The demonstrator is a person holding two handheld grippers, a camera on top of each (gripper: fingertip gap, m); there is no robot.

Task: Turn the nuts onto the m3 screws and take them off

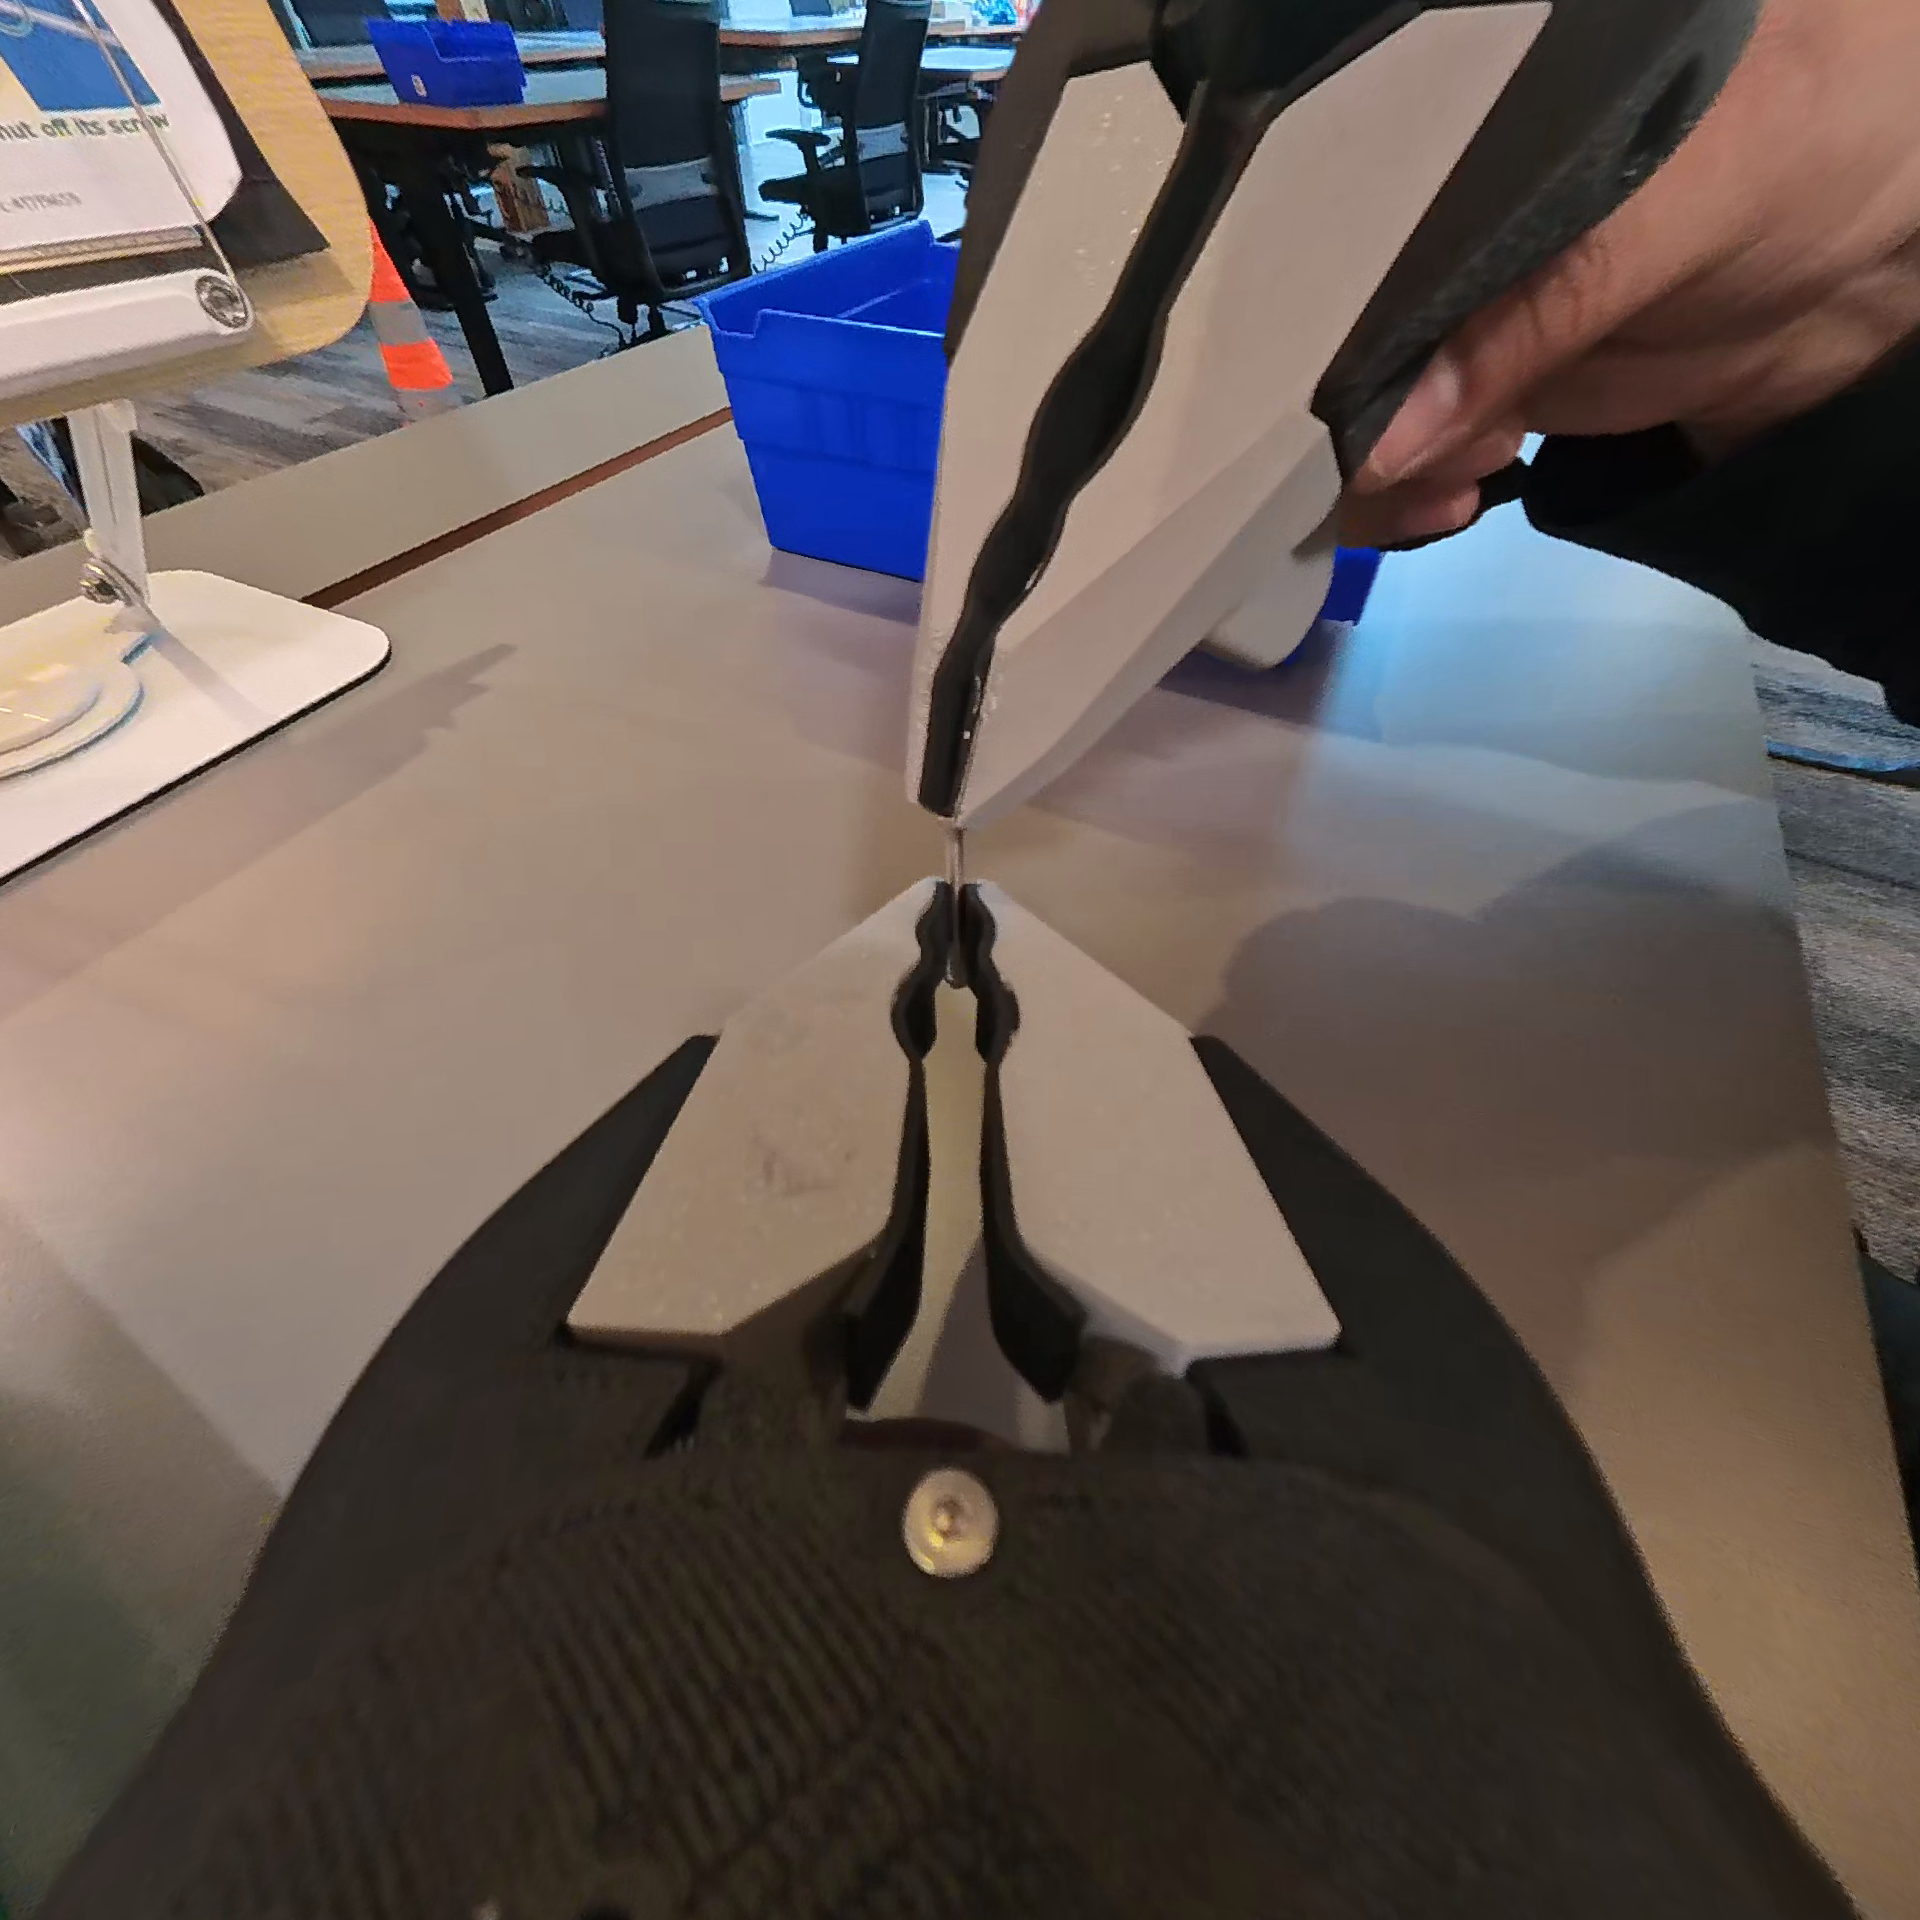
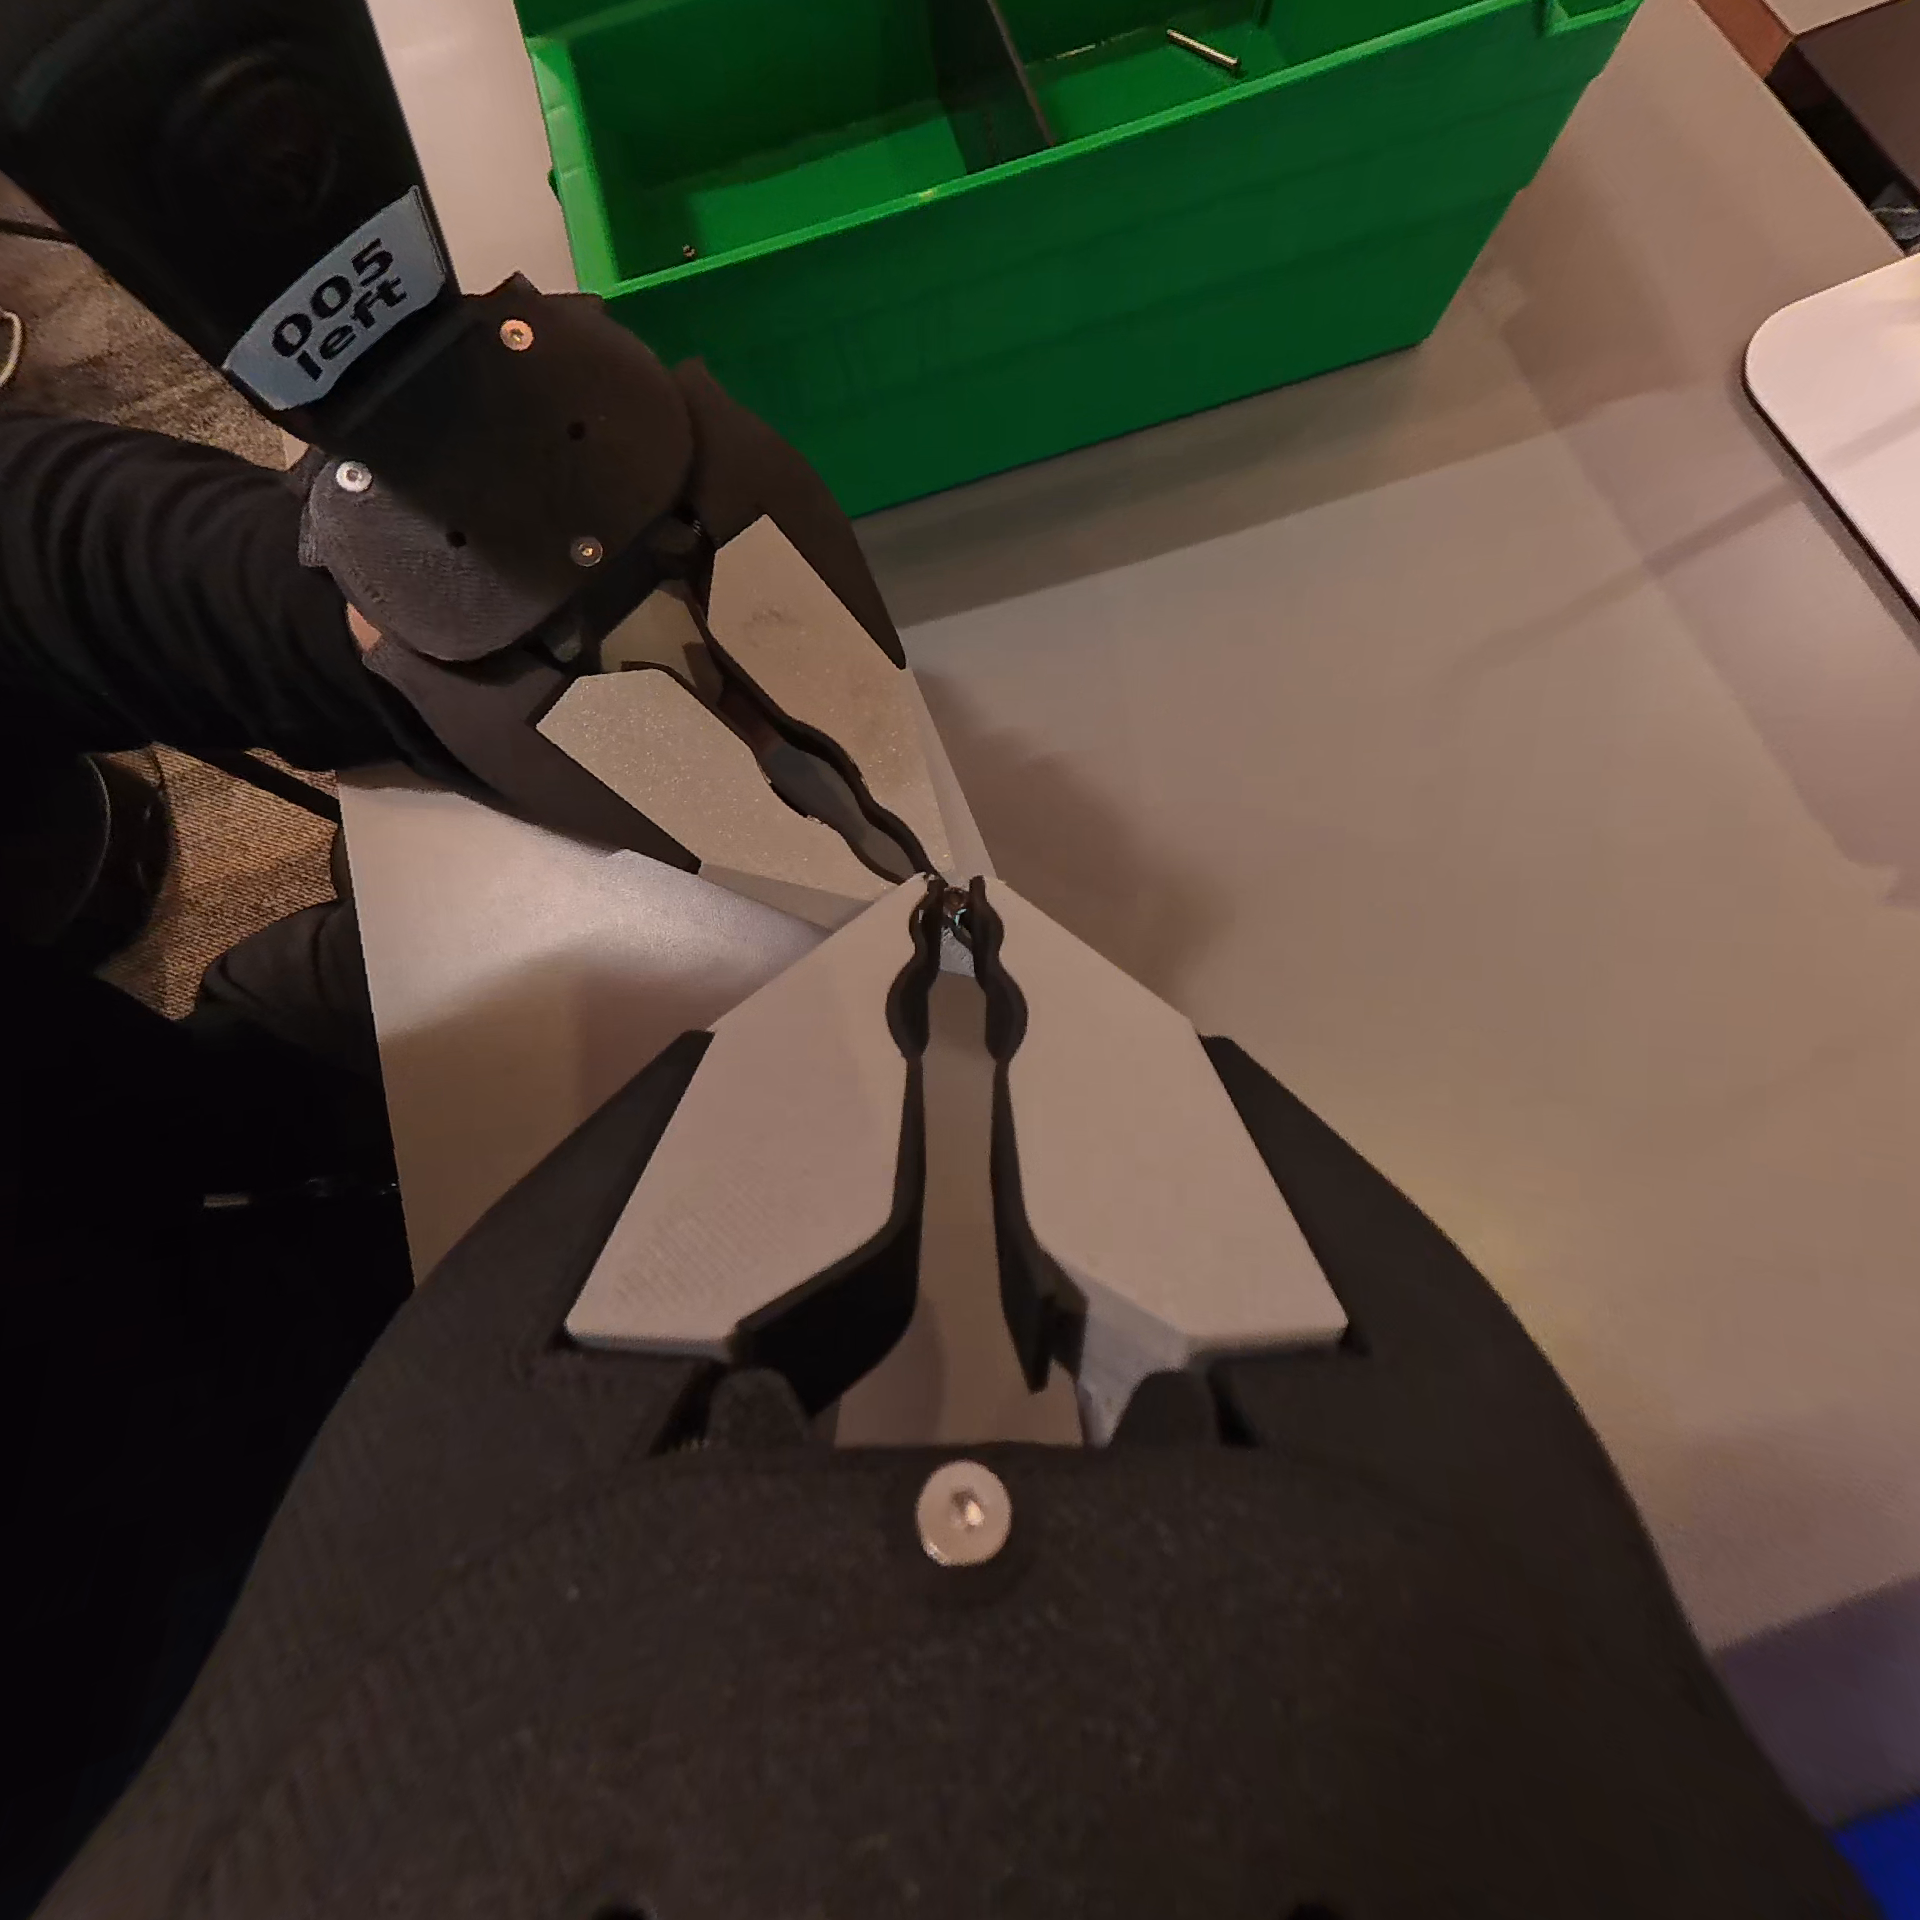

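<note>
Mid-threading: left gripper [image 1: 954, 914] clamped on screw [image 1: 955, 860], right gripper [image 2: 954, 914] pinching nut [image 2: 952, 921] tip-to-tip; next, aligned twisting.

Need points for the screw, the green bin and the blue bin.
screw [image 1: 955, 854]: left wrist view, on the thin bare shank between the two tongs' tips.
green bin [image 2: 1039, 343]: right wrist view, on its near outer wall.
blue bin [image 1: 831, 436]: left wrist view, on its front outer wall.
</note>
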